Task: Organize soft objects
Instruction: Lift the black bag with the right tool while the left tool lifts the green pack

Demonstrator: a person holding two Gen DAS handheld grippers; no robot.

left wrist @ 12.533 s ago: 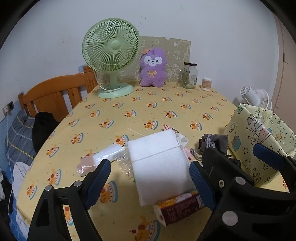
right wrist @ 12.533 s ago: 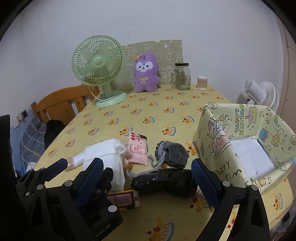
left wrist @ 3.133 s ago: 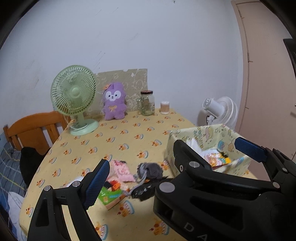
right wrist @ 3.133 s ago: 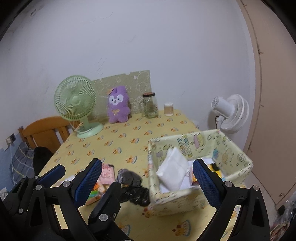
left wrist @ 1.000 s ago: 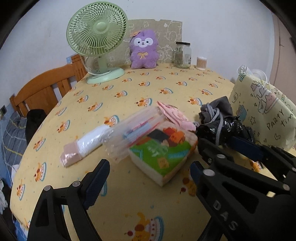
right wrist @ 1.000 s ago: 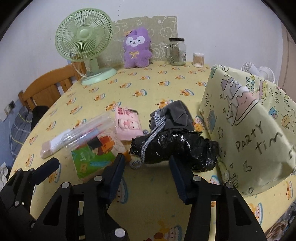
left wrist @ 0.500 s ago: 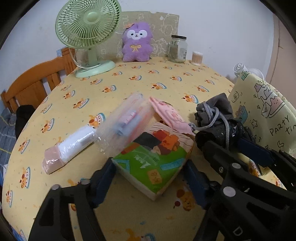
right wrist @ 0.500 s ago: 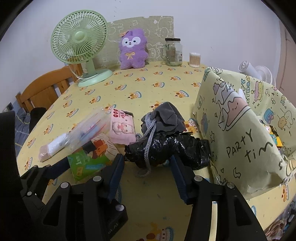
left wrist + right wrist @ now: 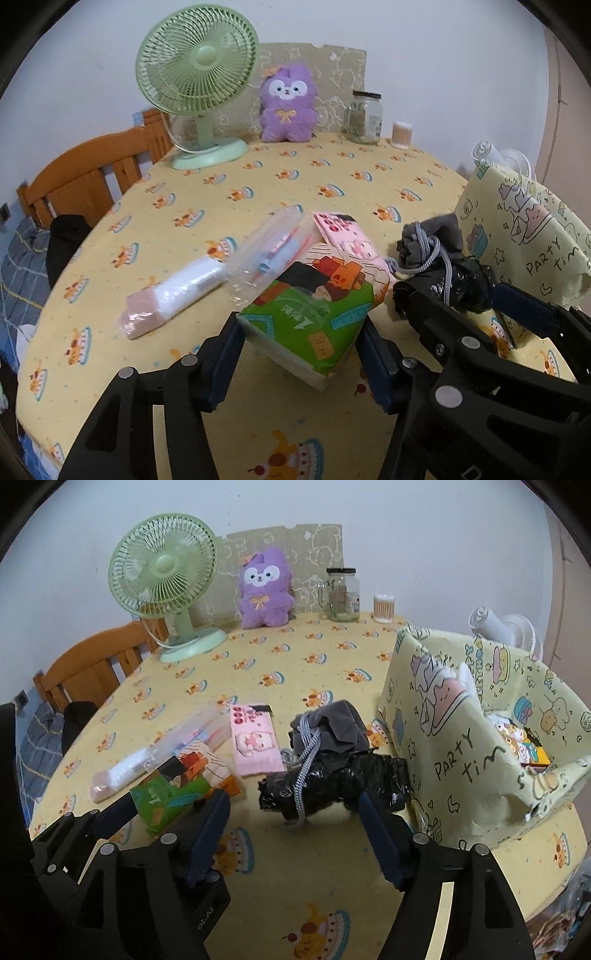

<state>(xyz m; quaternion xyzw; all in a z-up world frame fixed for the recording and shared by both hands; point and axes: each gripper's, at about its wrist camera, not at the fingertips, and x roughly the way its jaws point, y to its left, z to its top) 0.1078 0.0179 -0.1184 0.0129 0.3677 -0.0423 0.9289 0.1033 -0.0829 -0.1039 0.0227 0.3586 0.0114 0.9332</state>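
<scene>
While the left tongs [image 9: 301, 350] are closing, the green tissue pack [image 9: 317, 306] sits between their blue pads, tilted with its near end raised off the desk [image 9: 332, 192]; both pads appear to lie against its sides, so the pack reads as clamped. In the right wrist view the same pack [image 9: 173, 786] shows with the left tongs' pads at either side of it.

Right tongs [image 9: 295, 834]: jaws opening, pads well apart. The black plastic bundle [image 9: 347, 782] lies on the desk just ahead of them, in line with the gap but not pressed by either pad. A grey drawstring pouch [image 9: 332, 727] rests on top of the bundle, its cord [image 9: 304, 771] trailing down over the black plastic.

Other items on the desk:
- clear plastic bag [image 9: 266, 254] with pens or similar inside, leaning on the far end of the green pack;
- pink packet [image 9: 255, 746], flat, between the green pack and the pouch;
- white roll in clear wrap [image 9: 173, 295], to the left of the clear bag.

Yellow party-print box [image 9: 461, 746] stands at the right, just beside the black bundle; white and printed soft packs show inside it, details unclear.

Far edge of the desk: green fan [image 9: 195, 77], purple plush toy [image 9: 288, 107], glass jar [image 9: 364, 118], small cotton-swab tub [image 9: 402, 134]. A wooden chair [image 9: 85, 184] stands at the left.
</scene>
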